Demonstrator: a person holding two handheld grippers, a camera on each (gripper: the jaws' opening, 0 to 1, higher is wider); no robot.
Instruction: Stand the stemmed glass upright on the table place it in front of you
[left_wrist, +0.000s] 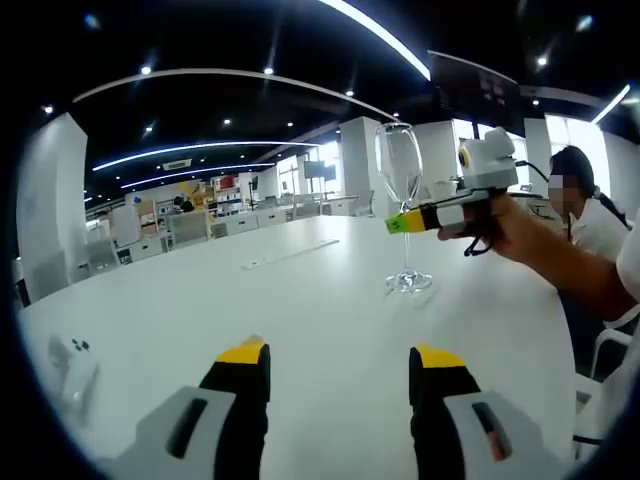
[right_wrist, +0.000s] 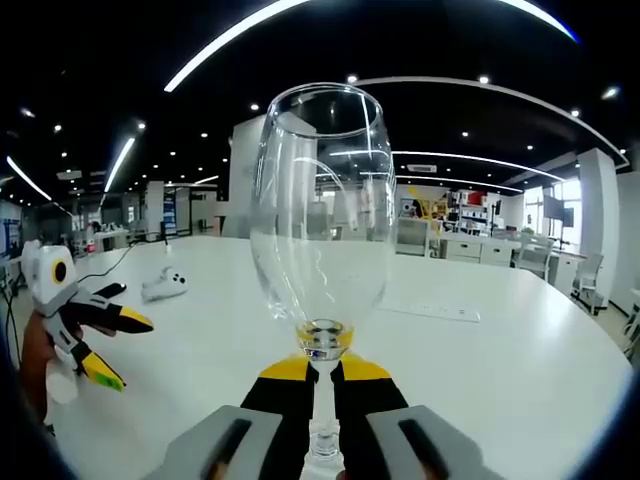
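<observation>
Stemmed clear glass (left_wrist: 401, 200) stands upright on the white counter (left_wrist: 300, 300), its stem pinched by the right tongs (right_wrist: 322, 372) while the left tongs (left_wrist: 340, 352) gape empty; a sideways release could topple it.

There is lots of bare white table (left_wrist: 300, 330) in front of my left gripper (left_wrist: 340, 365), so it can slide ahead. The tall glass (left_wrist: 400, 190) stands on the far right part, with my right gripper (left_wrist: 400, 224) at its stem, and that blocks that side. A small white controller (left_wrist: 72, 358) lies near the left edge. A flat strip (left_wrist: 290, 252) lies farther back.
</observation>
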